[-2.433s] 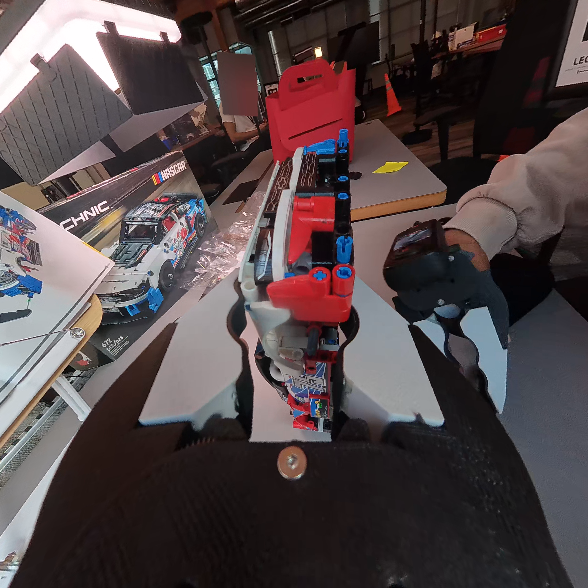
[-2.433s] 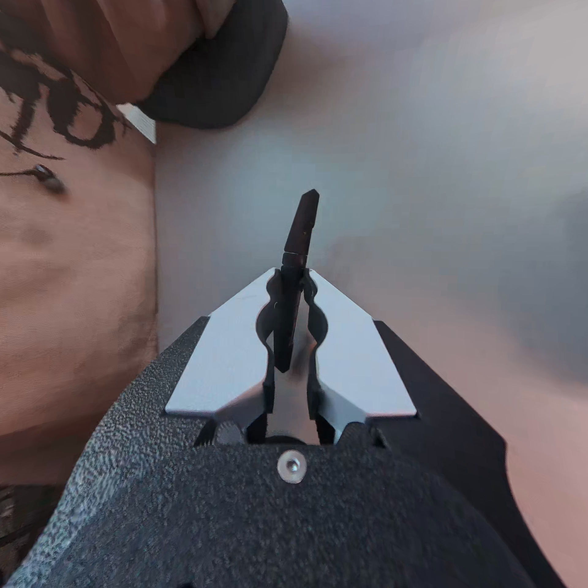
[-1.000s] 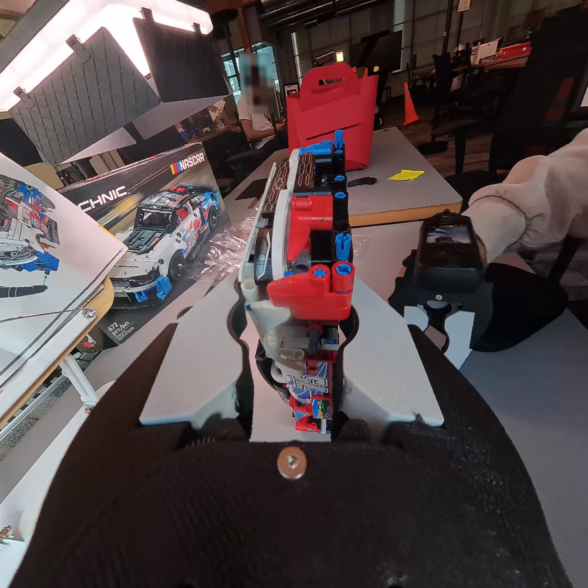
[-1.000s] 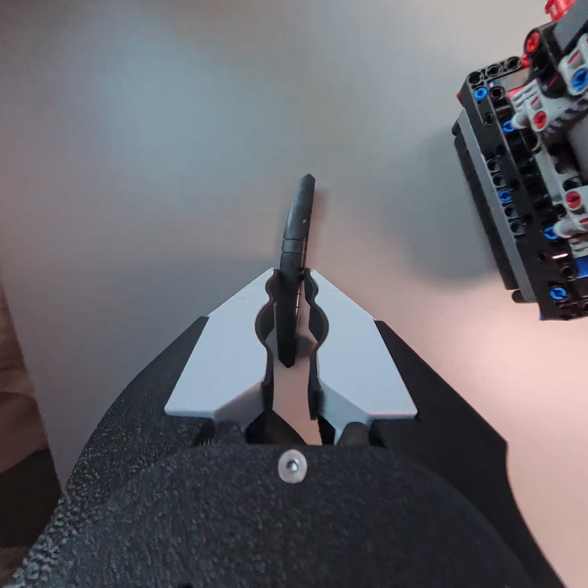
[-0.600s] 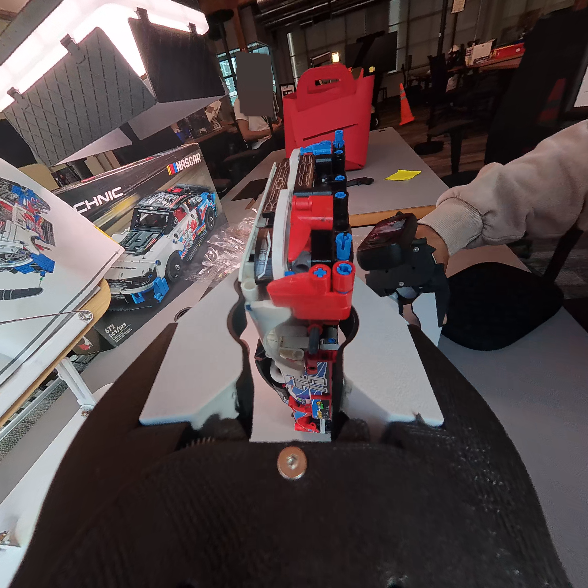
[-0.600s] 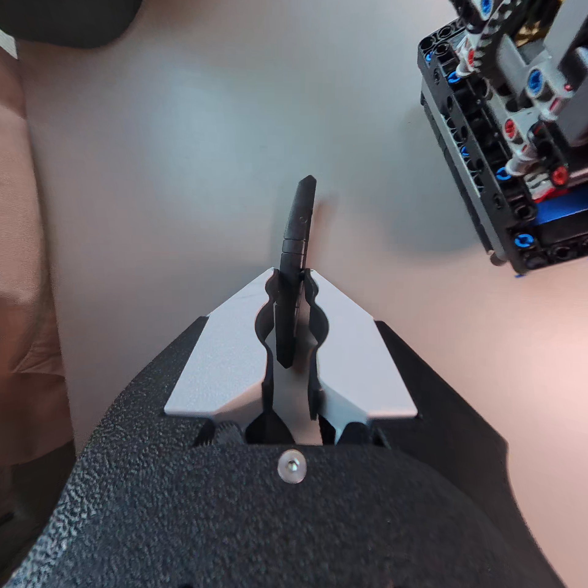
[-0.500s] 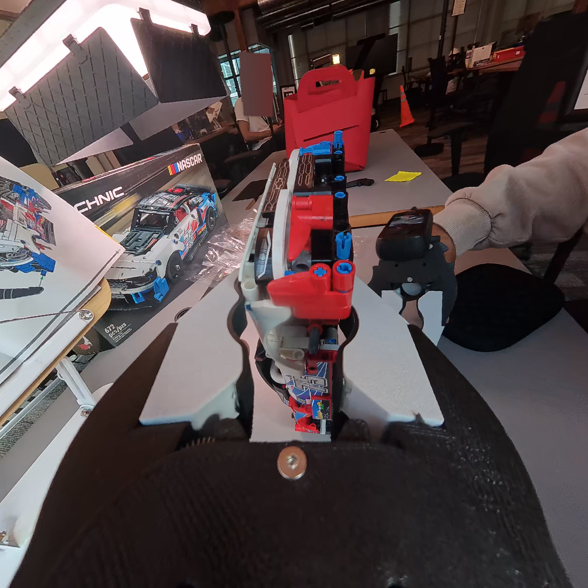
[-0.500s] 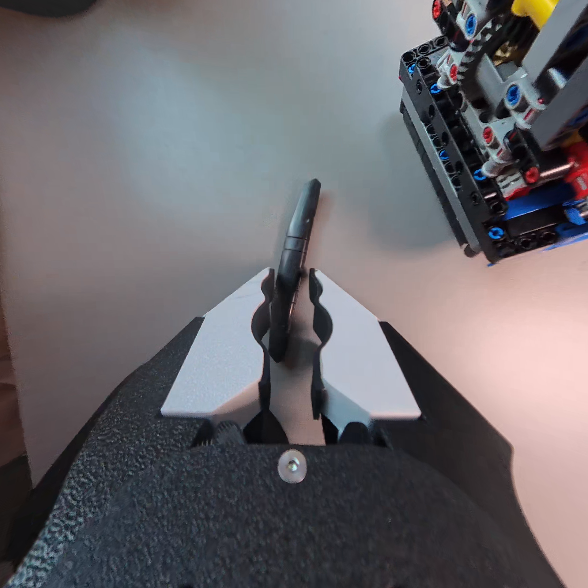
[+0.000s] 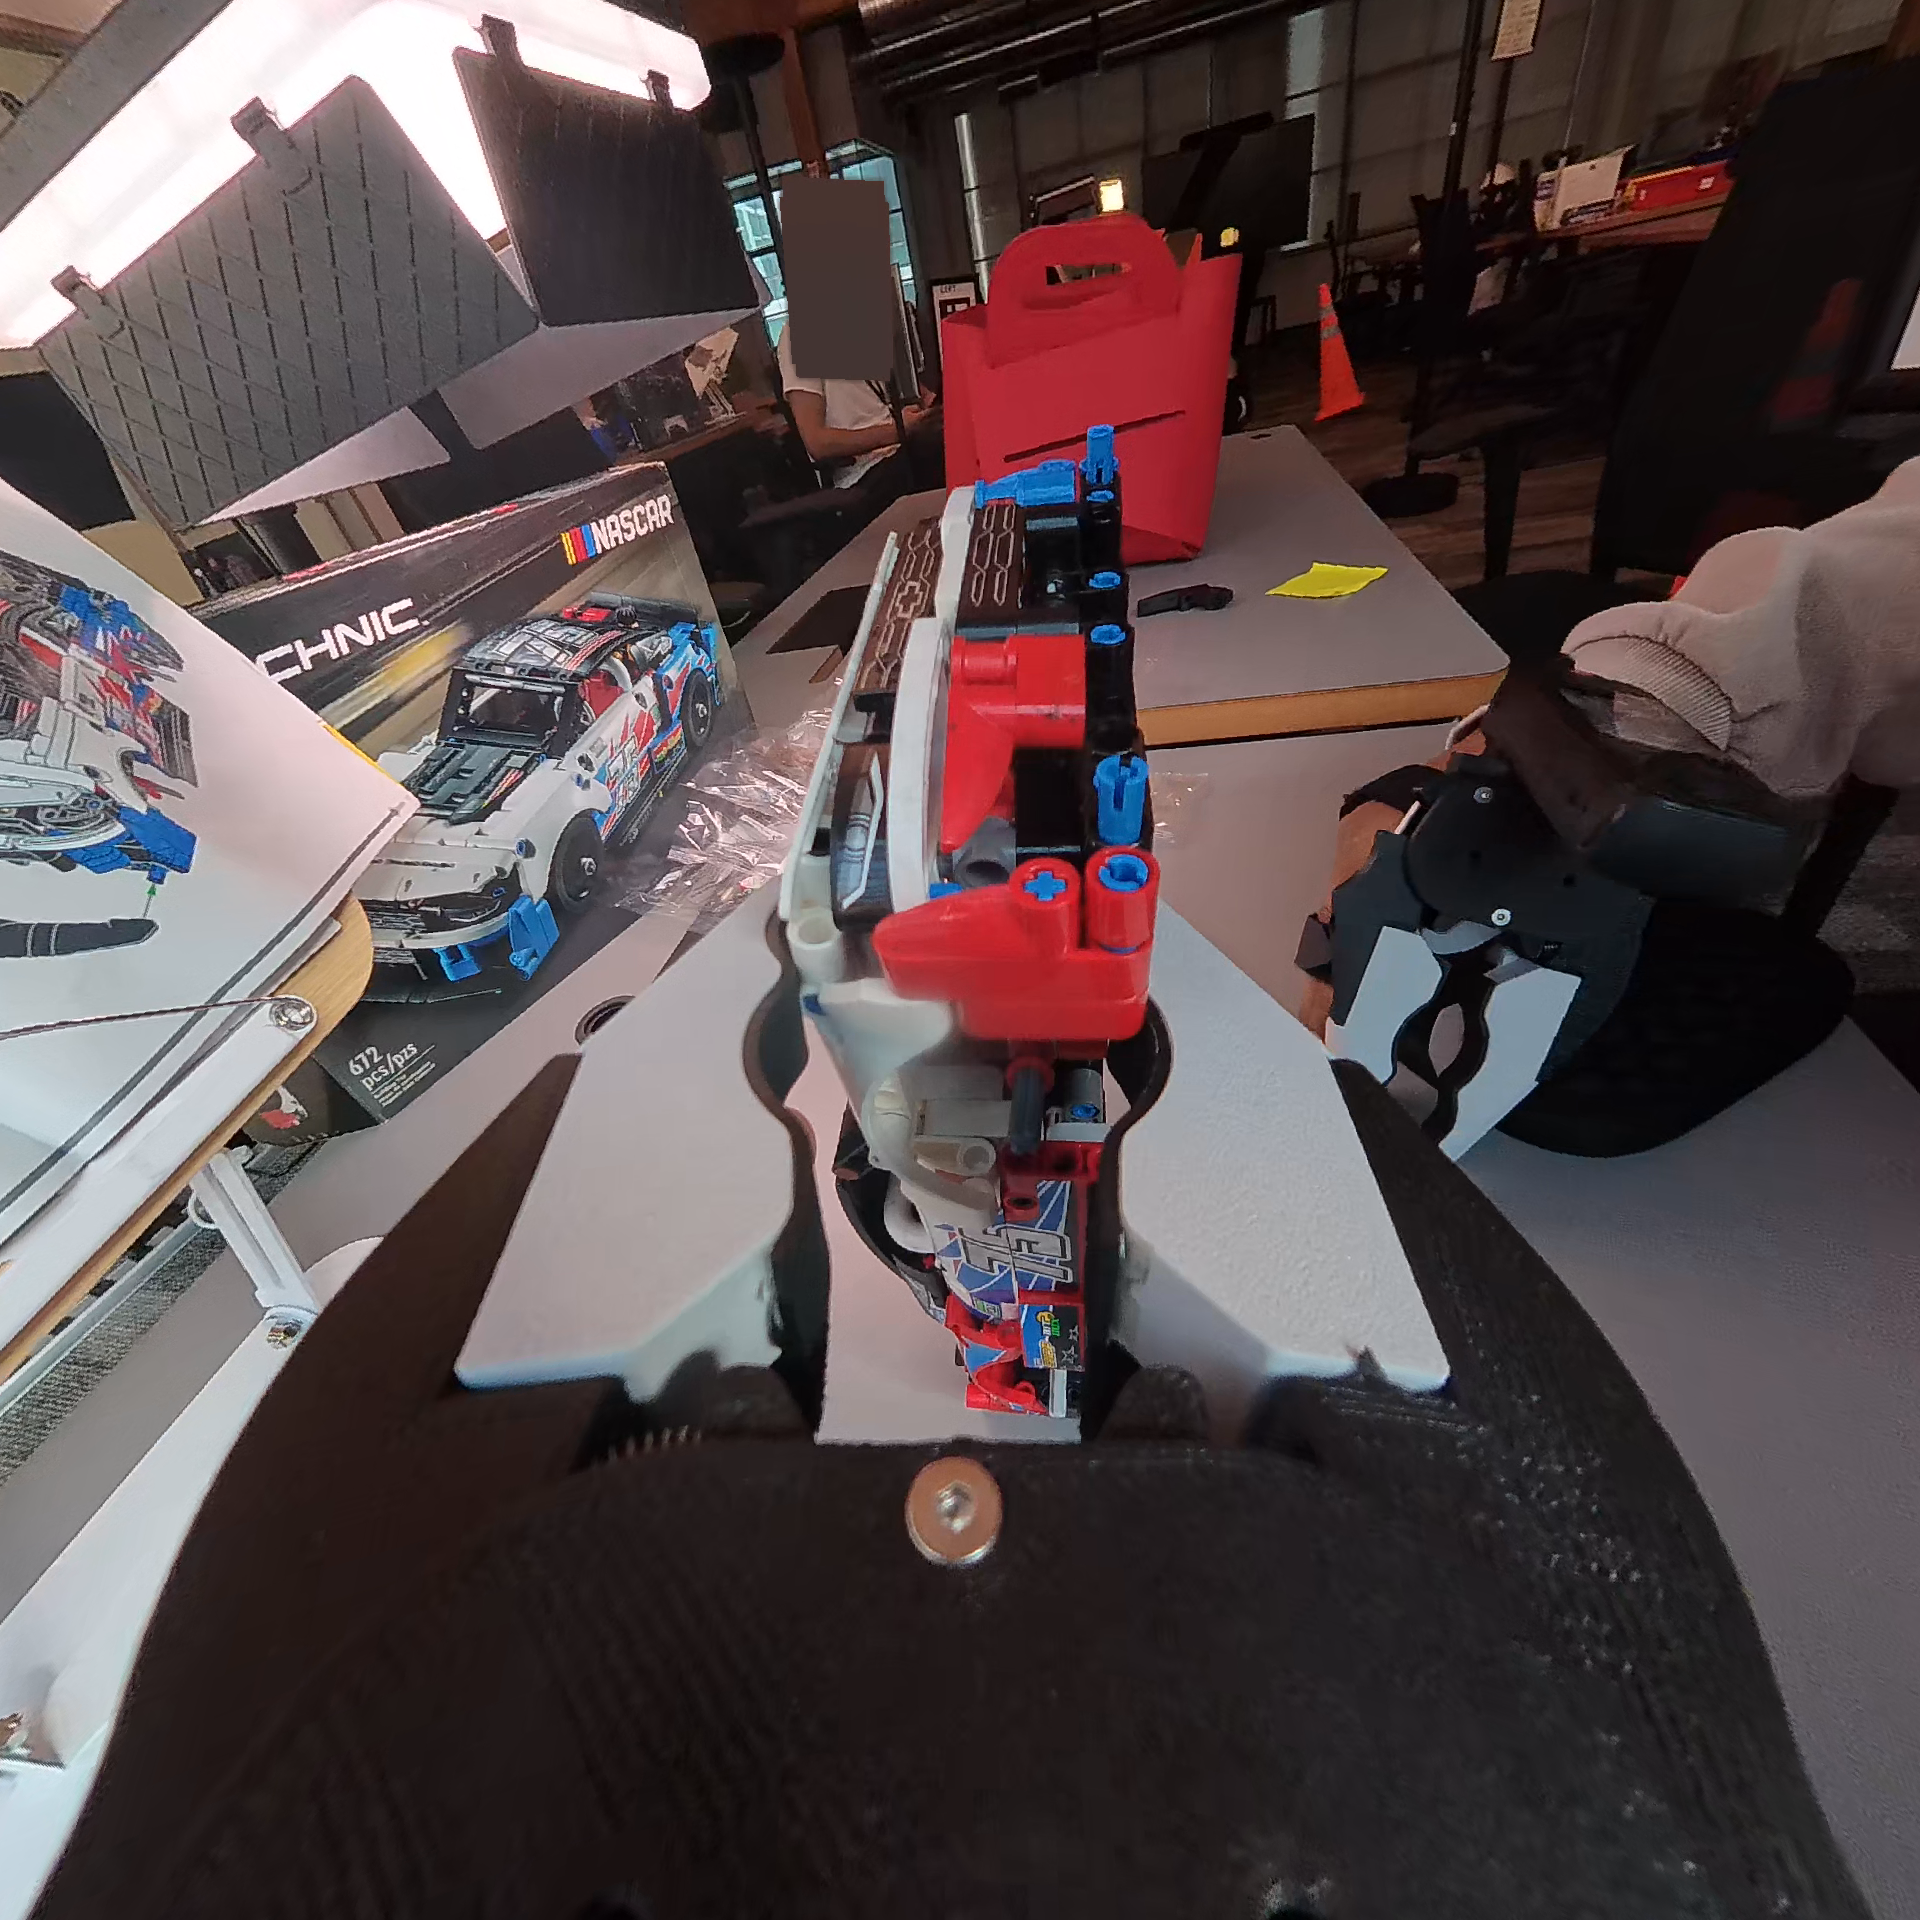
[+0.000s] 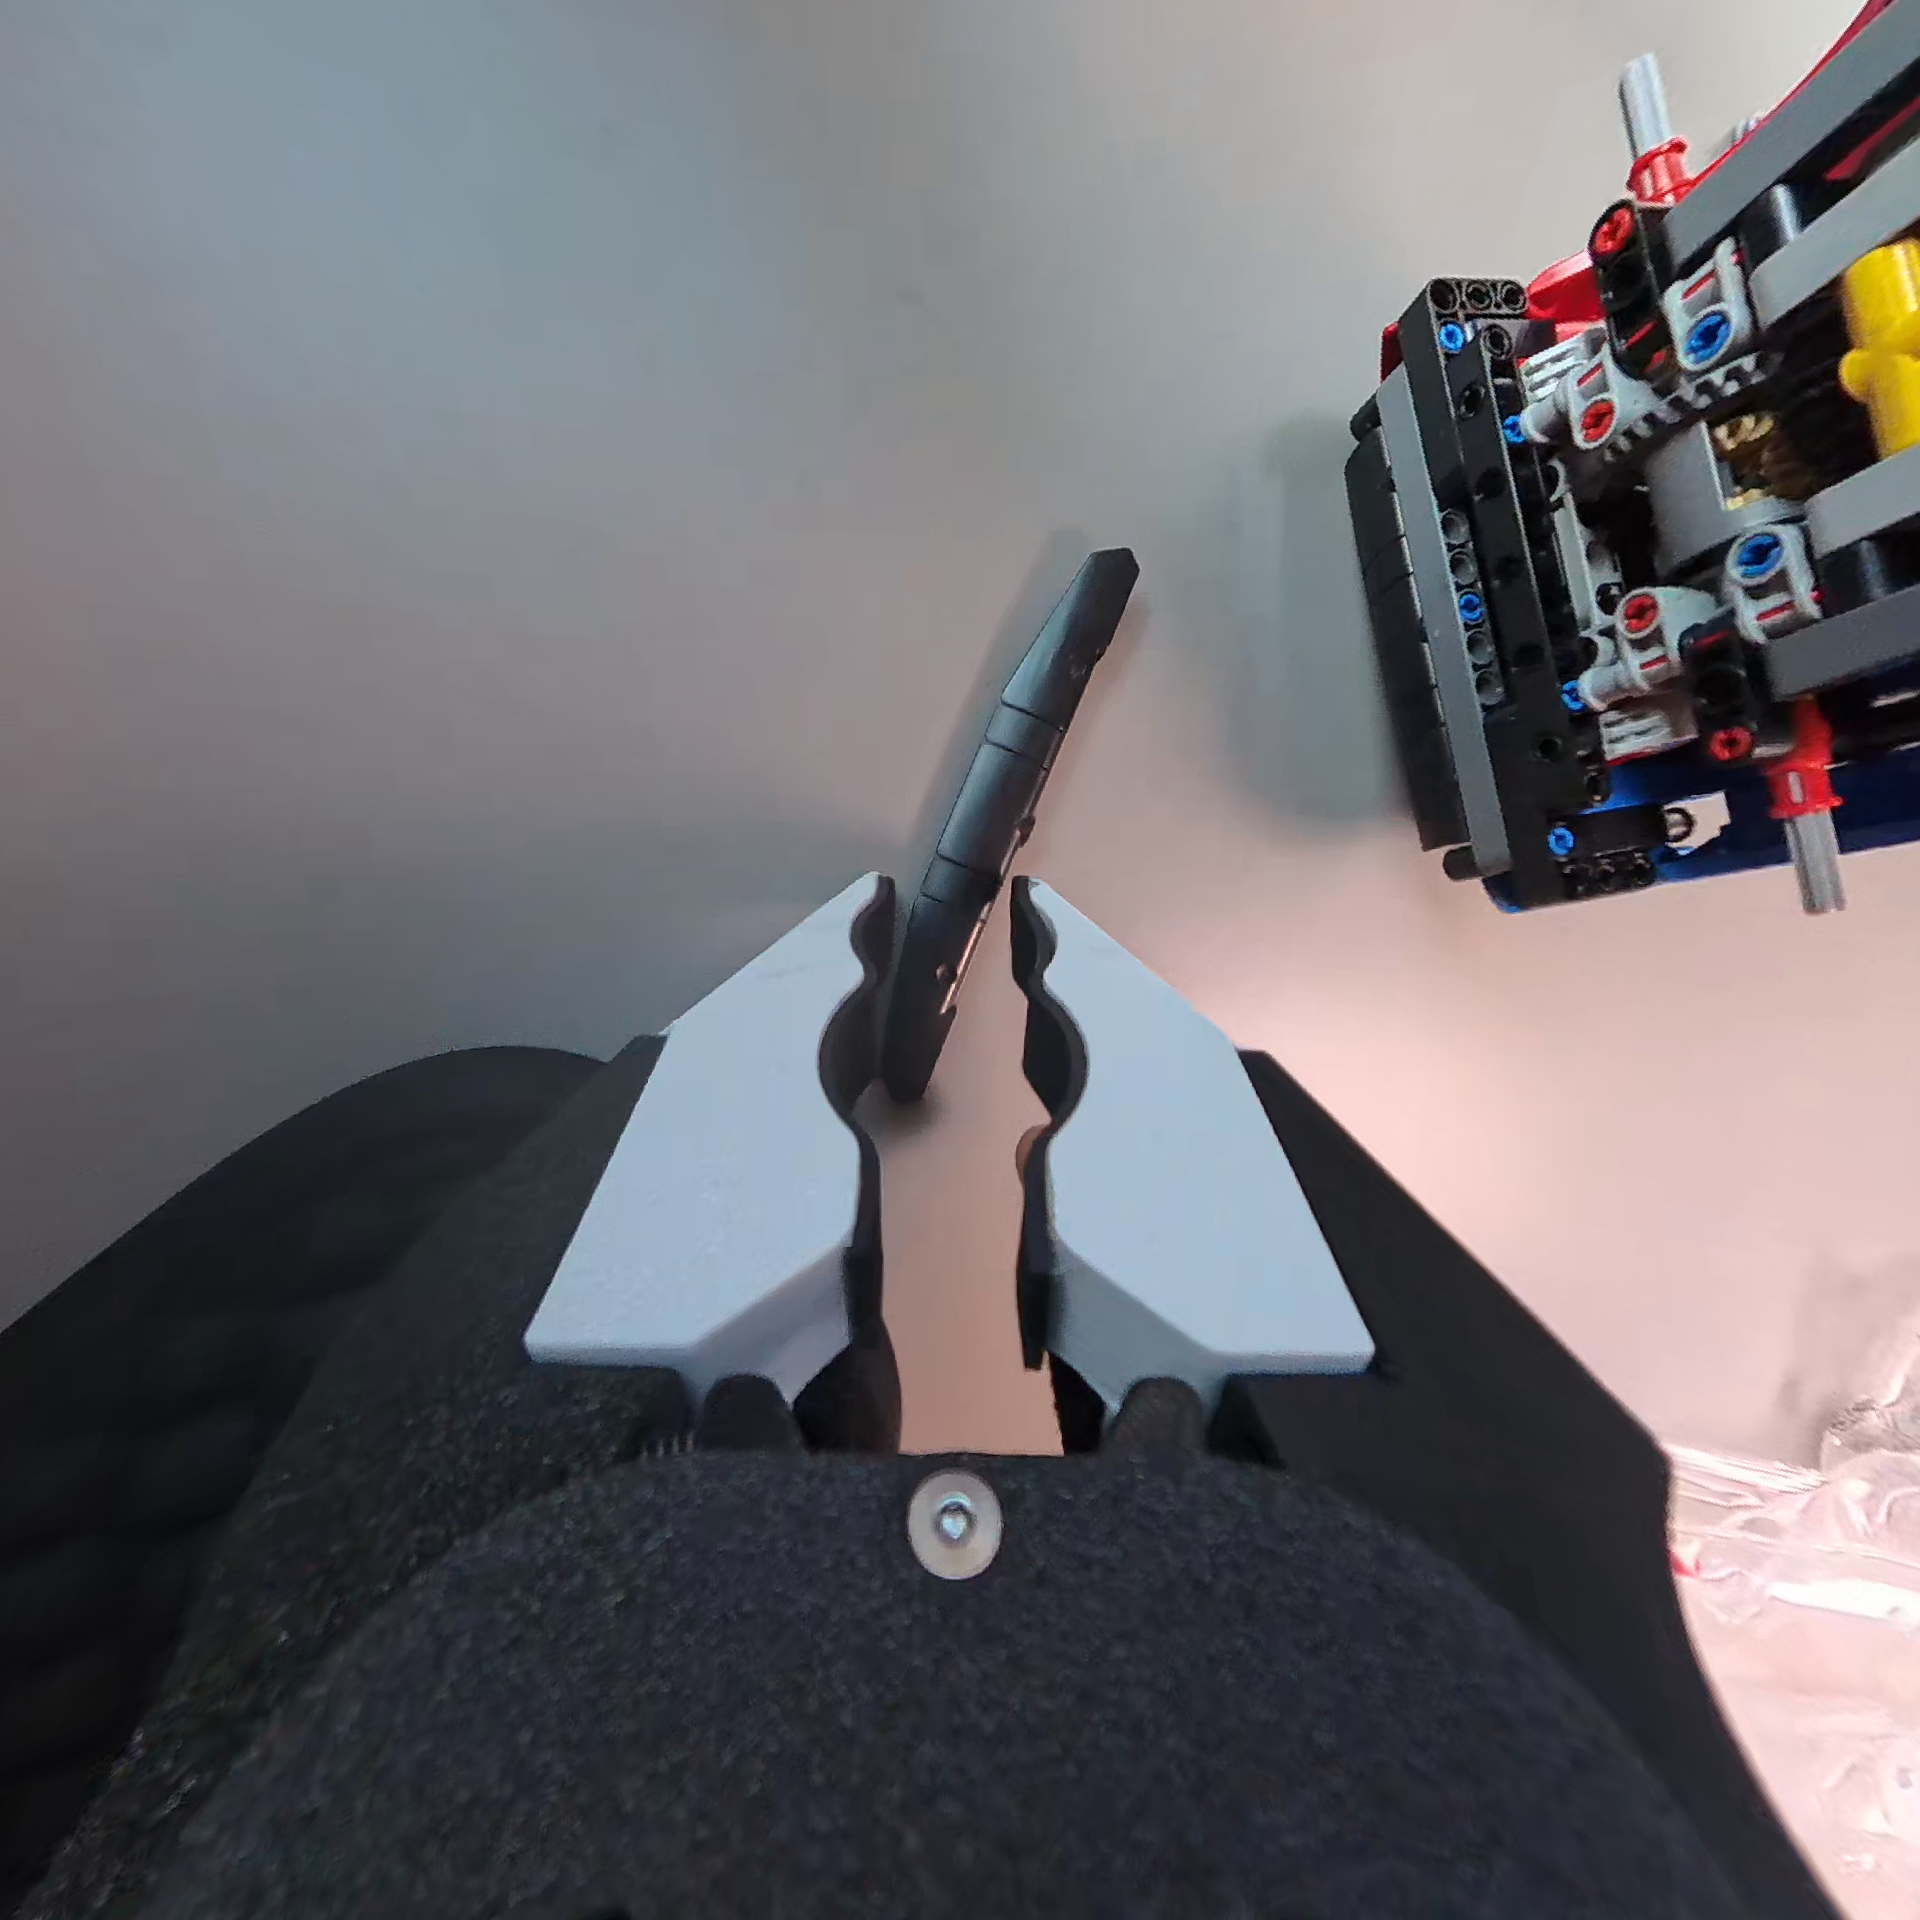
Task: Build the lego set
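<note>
So the left gripper [image 9: 961,1049] has its jaws clenched on the half-built car [image 9: 987,831]; it's turned on its side and pinched across its narrow width, nose pointing away from the camera, lifted clear of the counter [image 9: 1714,1299]. My guess is that it's held up like that so the underside and side holes are open for the next piece to go on; from the right wrist view you can see the beams and gears of the car [image 10: 1621,582] hanging off to the upper right.

The right gripper [image 10: 951,997] is pointing down at the counter [image 10: 520,416]; its jaws are released, with a clear gap on the right side. The thin curved black piece [image 10: 1003,800] sits in that gap, leaning against the left jaw only and not touching the right one; its top tilts to the right and pokes out past the tips. Looks to me like it's loose and resting on the counter rather than gripped; probably being re-seated for a better hold before it goes to the car, which is near but well apart from it.

The set's box [image 9: 499,727] and the instruction booklet [image 9: 125,779] are off to the left.
</note>
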`<move>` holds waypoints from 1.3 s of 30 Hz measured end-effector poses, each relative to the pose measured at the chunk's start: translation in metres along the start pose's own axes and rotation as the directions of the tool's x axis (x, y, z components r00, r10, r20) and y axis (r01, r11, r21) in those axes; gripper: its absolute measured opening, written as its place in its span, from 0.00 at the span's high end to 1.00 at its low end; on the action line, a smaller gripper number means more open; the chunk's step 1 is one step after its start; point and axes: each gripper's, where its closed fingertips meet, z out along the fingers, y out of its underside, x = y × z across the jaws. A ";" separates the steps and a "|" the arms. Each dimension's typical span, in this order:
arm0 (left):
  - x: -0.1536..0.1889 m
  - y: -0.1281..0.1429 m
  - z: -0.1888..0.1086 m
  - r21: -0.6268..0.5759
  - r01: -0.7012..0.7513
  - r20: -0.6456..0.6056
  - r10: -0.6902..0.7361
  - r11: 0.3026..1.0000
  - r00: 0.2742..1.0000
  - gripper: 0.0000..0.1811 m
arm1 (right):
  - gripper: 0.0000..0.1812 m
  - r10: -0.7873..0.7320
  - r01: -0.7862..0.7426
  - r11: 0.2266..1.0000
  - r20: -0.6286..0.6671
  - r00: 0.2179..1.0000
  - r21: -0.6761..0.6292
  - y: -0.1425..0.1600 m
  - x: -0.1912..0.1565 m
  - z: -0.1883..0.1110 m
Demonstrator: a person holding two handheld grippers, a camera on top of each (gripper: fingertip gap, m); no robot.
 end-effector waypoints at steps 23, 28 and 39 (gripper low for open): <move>-0.001 0.001 -0.002 0.003 0.005 -0.005 -0.005 1.000 1.000 0.69 | 0.93 0.571 -0.642 0.746 0.666 0.479 -0.178 0.004 0.001 -0.005; -0.001 0.000 -0.001 0.005 0.006 -0.004 -0.006 1.000 1.000 0.69 | 0.94 0.665 -0.715 0.687 0.513 0.543 -0.133 0.018 0.024 -0.003; 0.000 0.000 0.000 0.006 0.004 -0.001 -0.004 1.000 1.000 0.69 | 0.87 0.661 -0.692 0.722 0.323 0.678 -0.025 0.025 0.038 -0.002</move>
